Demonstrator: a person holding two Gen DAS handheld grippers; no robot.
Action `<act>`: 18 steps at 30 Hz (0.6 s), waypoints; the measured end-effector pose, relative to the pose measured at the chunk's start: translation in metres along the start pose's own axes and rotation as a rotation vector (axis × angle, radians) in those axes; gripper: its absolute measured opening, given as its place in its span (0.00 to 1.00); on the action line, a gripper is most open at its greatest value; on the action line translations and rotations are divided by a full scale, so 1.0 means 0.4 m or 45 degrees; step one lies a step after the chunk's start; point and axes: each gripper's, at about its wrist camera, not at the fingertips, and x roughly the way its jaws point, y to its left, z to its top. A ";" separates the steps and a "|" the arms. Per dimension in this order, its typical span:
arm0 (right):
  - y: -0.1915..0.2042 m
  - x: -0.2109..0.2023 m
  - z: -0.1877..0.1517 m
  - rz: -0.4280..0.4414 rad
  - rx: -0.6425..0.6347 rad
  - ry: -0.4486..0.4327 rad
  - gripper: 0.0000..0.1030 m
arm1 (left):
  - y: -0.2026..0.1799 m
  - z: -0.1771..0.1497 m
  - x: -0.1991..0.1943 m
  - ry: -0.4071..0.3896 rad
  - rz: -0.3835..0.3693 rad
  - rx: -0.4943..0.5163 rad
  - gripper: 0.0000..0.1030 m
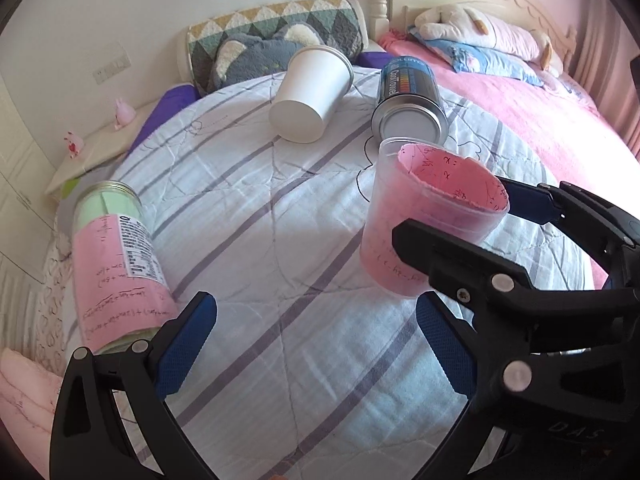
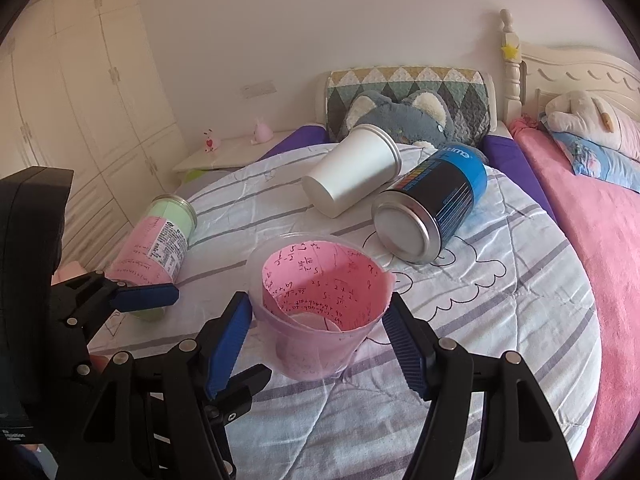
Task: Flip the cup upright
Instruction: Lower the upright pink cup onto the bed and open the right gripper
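A clear plastic cup lined with pink scribbled paper [image 2: 320, 312] stands mouth up on the striped quilt; it also shows in the left wrist view [image 1: 420, 216]. My right gripper [image 2: 320, 320] is closed around its sides, one blue pad on each side, and shows in the left wrist view [image 1: 452, 216] clamping the cup. My left gripper [image 1: 316, 344] is open and empty, low over the quilt to the left of the cup; one of its fingers [image 2: 144, 296] shows in the right wrist view.
A white paper cup [image 1: 310, 92] lies on its side at the back. A blue and black can [image 1: 410, 100] lies beside it. A pink and green jar [image 1: 116, 264] lies at the left. Pillows, plush toys and a pink blanket [image 1: 540, 120] lie behind and right.
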 end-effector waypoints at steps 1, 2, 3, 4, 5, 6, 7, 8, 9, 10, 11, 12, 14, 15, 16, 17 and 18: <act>0.004 -0.003 -0.003 0.007 -0.002 0.004 0.67 | 0.000 -0.003 -0.006 -0.006 -0.004 -0.001 0.98; 0.008 -0.007 -0.005 0.020 -0.003 0.003 0.67 | 0.001 -0.004 -0.011 -0.010 -0.006 -0.002 0.98; 0.011 -0.011 -0.007 0.036 0.001 0.008 0.69 | 0.000 -0.007 -0.015 -0.010 -0.004 0.000 0.98; 0.014 -0.014 -0.008 0.041 0.005 0.012 0.70 | 0.001 -0.009 -0.020 -0.014 -0.002 0.002 0.98; 0.019 -0.019 -0.009 0.040 0.004 0.007 0.73 | 0.002 -0.012 -0.026 -0.018 0.001 0.002 0.98; 0.024 -0.024 -0.011 0.033 0.001 0.001 0.77 | 0.001 -0.016 -0.030 -0.021 0.006 0.001 0.98; 0.028 -0.029 -0.013 0.025 -0.002 0.001 0.77 | 0.003 -0.019 -0.035 -0.024 0.009 -0.002 0.98; 0.032 -0.033 -0.014 0.026 -0.004 0.001 0.77 | 0.004 -0.022 -0.042 -0.028 0.010 -0.005 0.98; 0.036 -0.039 -0.015 0.033 -0.006 0.001 0.77 | 0.007 -0.025 -0.049 -0.037 0.013 -0.013 0.98; 0.038 -0.045 -0.015 0.037 -0.005 -0.003 0.77 | 0.009 -0.028 -0.058 -0.047 0.019 -0.022 0.98; 0.041 -0.053 -0.016 0.042 -0.003 -0.011 0.77 | 0.009 -0.031 -0.067 -0.056 0.029 -0.025 0.98; 0.043 -0.060 -0.017 0.046 -0.001 -0.017 0.77 | 0.008 -0.033 -0.078 -0.070 0.037 -0.029 0.98; 0.047 -0.079 -0.018 0.061 0.009 -0.033 0.78 | 0.008 -0.038 -0.102 -0.101 0.047 -0.049 0.98; 0.049 -0.090 -0.019 0.064 0.013 -0.038 0.78 | 0.009 -0.042 -0.114 -0.117 0.045 -0.058 0.98; 0.052 -0.101 -0.020 0.062 0.016 -0.048 0.78 | 0.010 -0.046 -0.126 -0.131 0.038 -0.067 0.98; 0.055 -0.114 -0.022 0.059 0.020 -0.060 0.78 | 0.010 -0.051 -0.139 -0.144 0.036 -0.072 0.98; 0.059 -0.130 -0.023 0.055 0.022 -0.072 0.78 | 0.011 -0.054 -0.150 -0.159 0.037 -0.077 0.98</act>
